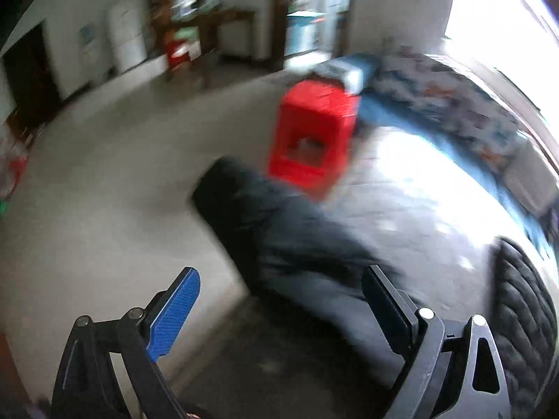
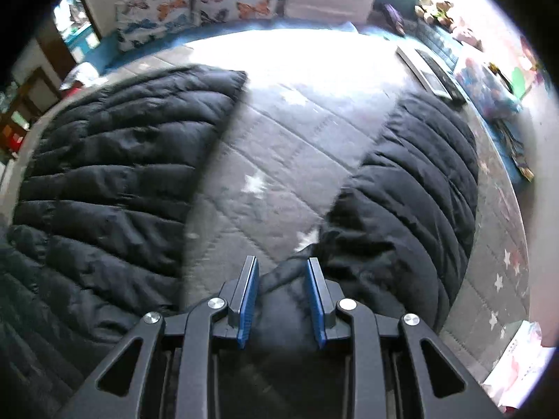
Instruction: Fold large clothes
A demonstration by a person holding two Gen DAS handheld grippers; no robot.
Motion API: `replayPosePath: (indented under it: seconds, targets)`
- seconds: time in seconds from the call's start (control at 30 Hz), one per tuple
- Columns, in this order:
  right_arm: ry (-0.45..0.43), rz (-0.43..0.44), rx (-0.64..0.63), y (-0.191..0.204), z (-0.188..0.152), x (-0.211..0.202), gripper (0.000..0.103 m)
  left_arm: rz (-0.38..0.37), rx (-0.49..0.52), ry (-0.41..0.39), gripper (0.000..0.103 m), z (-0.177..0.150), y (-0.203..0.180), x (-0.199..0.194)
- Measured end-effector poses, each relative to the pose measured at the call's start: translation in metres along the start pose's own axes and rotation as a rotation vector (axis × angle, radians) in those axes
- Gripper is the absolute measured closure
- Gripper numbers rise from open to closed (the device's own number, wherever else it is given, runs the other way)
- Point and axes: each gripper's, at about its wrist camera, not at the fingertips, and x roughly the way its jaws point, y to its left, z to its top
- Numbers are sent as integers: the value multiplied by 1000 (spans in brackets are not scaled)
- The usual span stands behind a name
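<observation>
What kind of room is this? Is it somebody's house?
Most likely a bedroom or living room in a home. There is a big bed with a grey quilted cover, butterfly pillows along its far edge, and a white fridge across the floor.

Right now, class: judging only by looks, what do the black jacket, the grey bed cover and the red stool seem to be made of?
Black jacket: probably padded synthetic shell, slightly glossy; puffy stitched channels show it.
Grey bed cover: quilted fabric, matte; stitched diamond lines and printed white stars.
Red stool: likely moulded plastic, smooth and uniformly coloured, with a cut-out side; blur leaves this uncertain.
</observation>
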Motion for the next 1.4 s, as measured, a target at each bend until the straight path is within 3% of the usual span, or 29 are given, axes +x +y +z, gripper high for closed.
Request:
replayPosePath:
  seconds: [0.13,0.27,0.33,0.43,0.57,0.7,0.83,0.93,1.13,1.27,1.4]
  targets:
    - [23,108,-34,12,-6,-4,65,-166,169,6,3,-22,-66,-38]
    - [37,197,-37,23,0,2,61,-356,322,81,3,-47,-150,-50]
    - [56,261,-16,26,4,9,61,-407,380,120,3,-68,-192,-57]
    - [96,263,-11,35,8,24,60,-432,459,181,3,-92,-250,-42]
    - [116,231,-40,44,11,40,60,-369,536,221,3,-104,-294,2]
    - [109,264,-43,50,19,49,60,-347,545,299,6,-117,-298,37]
    - [78,259,-82,58,25,51,60,-422,493,377,28,-119,-290,64]
    - [54,240,-110,62,28,53,60,-454,505,374,36,-123,-296,64]
    - [-30,159,-169,75,29,45,86,-488,510,382,44,-126,-305,60]
    - [-93,82,-205,83,49,35,89,-546,496,398,45,-124,-314,54]
    - [-137,32,-156,72,82,36,89,-587,486,385,45,-121,-336,53]
